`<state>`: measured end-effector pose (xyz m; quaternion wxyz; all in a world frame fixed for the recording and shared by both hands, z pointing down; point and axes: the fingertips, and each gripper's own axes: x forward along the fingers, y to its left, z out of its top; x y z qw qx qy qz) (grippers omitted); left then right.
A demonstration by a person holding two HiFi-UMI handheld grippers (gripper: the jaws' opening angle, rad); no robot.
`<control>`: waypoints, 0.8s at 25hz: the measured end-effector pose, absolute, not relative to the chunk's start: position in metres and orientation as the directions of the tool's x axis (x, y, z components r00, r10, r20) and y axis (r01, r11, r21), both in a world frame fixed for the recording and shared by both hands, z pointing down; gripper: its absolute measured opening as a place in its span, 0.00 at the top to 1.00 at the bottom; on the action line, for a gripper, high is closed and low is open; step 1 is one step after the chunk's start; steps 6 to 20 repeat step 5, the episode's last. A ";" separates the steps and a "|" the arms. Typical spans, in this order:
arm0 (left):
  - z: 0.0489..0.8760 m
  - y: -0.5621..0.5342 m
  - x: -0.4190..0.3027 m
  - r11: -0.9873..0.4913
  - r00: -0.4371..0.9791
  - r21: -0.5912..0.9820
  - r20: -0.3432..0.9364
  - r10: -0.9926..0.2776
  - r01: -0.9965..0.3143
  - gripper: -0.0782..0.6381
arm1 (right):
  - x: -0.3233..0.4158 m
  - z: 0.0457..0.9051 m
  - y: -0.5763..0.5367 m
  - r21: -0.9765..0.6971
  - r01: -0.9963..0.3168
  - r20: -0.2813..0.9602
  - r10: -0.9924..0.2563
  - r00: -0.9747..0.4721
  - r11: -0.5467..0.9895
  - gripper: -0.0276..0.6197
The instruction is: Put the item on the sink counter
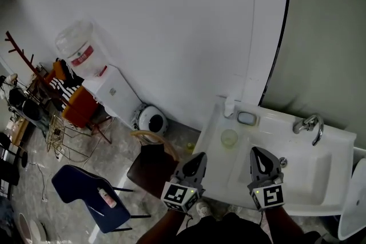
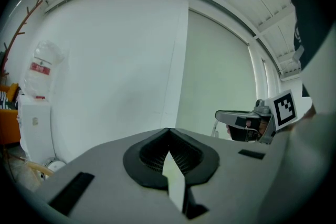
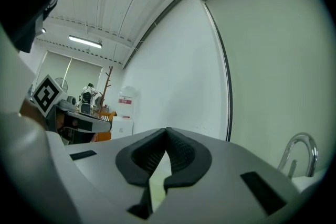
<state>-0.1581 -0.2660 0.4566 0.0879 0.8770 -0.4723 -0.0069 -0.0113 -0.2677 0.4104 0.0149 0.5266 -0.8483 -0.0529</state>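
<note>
The white sink counter (image 1: 217, 180) lies below me, with a basin (image 1: 311, 171) and a chrome faucet (image 1: 309, 124) at the right. On its left part stand a pale yellow cup (image 1: 229, 138), a soap dish (image 1: 247, 118) and a small white bottle (image 1: 229, 106). My left gripper (image 1: 199, 157) hovers over the counter's front left corner, its jaws shut with nothing in them. My right gripper (image 1: 257, 152) hovers over the counter's front edge beside the basin, also shut and empty. Both gripper views look up at the wall; the left gripper (image 2: 169, 131) and right gripper (image 3: 167, 131) show closed tips.
Left of the counter stand a dark brown chair (image 1: 150, 168), a blue chair (image 1: 86, 194) with a small pink bottle (image 1: 105, 197) lying on it, a water dispenser (image 1: 111, 88), a round white appliance (image 1: 152, 120) and a wire rack (image 1: 60, 134). A white wall (image 1: 189, 26) rises behind the sink.
</note>
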 end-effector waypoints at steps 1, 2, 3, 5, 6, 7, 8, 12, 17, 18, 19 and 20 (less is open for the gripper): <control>0.457 -0.266 -0.157 -0.540 0.555 0.160 0.073 -0.829 -0.827 0.87 | -0.010 0.410 -0.268 0.105 -0.894 -0.033 -0.897 -0.442 0.436 0.94; 0.457 -0.266 -0.157 -0.540 0.555 0.159 0.073 -0.829 -0.827 0.87 | -0.008 0.410 -0.268 0.103 -0.894 -0.033 -0.897 -0.441 0.436 0.94; 0.458 -0.265 -0.157 -0.538 0.553 0.158 0.072 -0.830 -0.828 0.87 | -0.006 0.413 -0.267 0.101 -0.894 -0.030 -0.897 -0.442 0.437 0.94; 0.460 -0.262 -0.157 -0.534 0.549 0.157 0.070 -0.833 -0.831 0.87 | -0.002 0.419 -0.265 0.097 -0.892 -0.021 -0.895 -0.446 0.442 0.94; 0.460 -0.262 -0.157 -0.534 0.549 0.157 0.070 -0.833 -0.831 0.87 | -0.002 0.419 -0.265 0.097 -0.892 -0.021 -0.895 -0.446 0.442 0.94; 0.460 -0.262 -0.157 -0.534 0.549 0.157 0.070 -0.833 -0.831 0.87 | -0.002 0.419 -0.265 0.097 -0.892 -0.021 -0.895 -0.446 0.442 0.94; 0.460 -0.262 -0.157 -0.534 0.549 0.157 0.070 -0.833 -0.831 0.87 | -0.002 0.419 -0.265 0.097 -0.892 -0.021 -0.895 -0.446 0.442 0.94; 0.460 -0.262 -0.157 -0.534 0.549 0.157 0.070 -0.833 -0.831 0.87 | -0.002 0.419 -0.265 0.097 -0.892 -0.021 -0.895 -0.446 0.442 0.94; 0.460 -0.262 -0.157 -0.534 0.549 0.157 0.070 -0.833 -0.831 0.87 | -0.002 0.419 -0.265 0.097 -0.892 -0.021 -0.895 -0.446 0.442 0.94; 0.460 -0.262 -0.157 -0.534 0.549 0.157 0.070 -0.833 -0.831 0.87 | -0.002 0.419 -0.265 0.097 -0.892 -0.021 -0.895 -0.446 0.442 0.94; 0.460 -0.262 -0.157 -0.534 0.549 0.157 0.070 -0.833 -0.831 0.87 | -0.002 0.419 -0.265 0.097 -0.892 -0.021 -0.895 -0.446 0.442 0.94; 0.460 -0.262 -0.157 -0.534 0.549 0.157 0.070 -0.833 -0.831 0.87 | -0.002 0.419 -0.265 0.097 -0.892 -0.021 -0.895 -0.446 0.442 0.94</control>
